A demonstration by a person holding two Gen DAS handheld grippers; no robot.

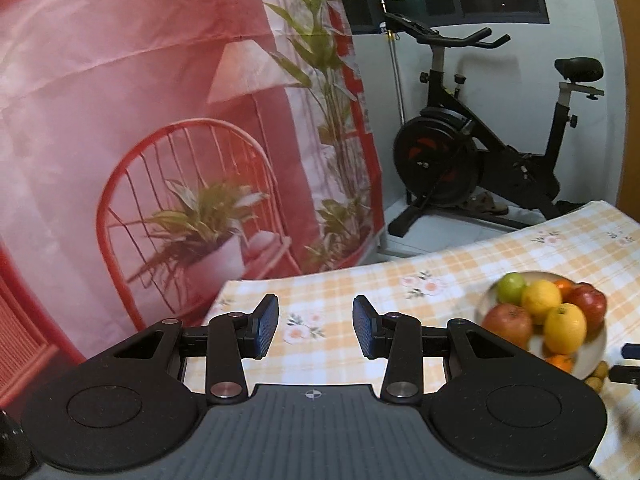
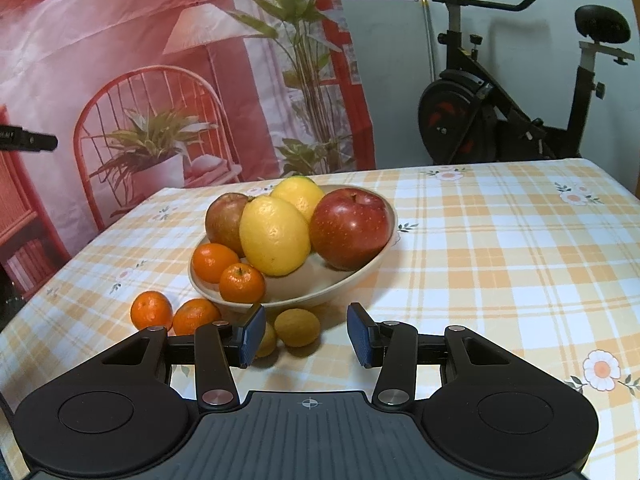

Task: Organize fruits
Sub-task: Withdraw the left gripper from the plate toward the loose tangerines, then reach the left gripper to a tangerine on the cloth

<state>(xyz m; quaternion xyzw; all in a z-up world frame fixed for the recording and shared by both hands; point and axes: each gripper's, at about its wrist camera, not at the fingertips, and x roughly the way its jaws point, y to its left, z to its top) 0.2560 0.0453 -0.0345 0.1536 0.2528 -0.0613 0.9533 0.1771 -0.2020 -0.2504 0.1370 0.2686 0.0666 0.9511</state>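
Observation:
A cream bowl (image 2: 320,296) on the checked tablecloth holds a red apple (image 2: 350,232), a duller apple (image 2: 224,220), two lemons (image 2: 274,236) and two tangerines (image 2: 242,283). Two more tangerines (image 2: 151,310) lie on the cloth left of it. Two small tan fruits lie in front; one (image 2: 297,327) sits just ahead of my right gripper (image 2: 306,335), whose jaws stand apart and touch nothing. The other (image 2: 268,340) is half hidden by the left finger. My left gripper (image 1: 315,322) is open and empty, raised left of the bowl (image 1: 596,360), where a green fruit (image 1: 511,287) also shows.
The table (image 2: 500,260) reaches far to the right of the bowl. A printed red backdrop (image 1: 140,120) hangs behind its left side. A black exercise bike (image 1: 460,152) stands beyond the far edge. A black part of the other gripper (image 2: 28,142) shows at the left.

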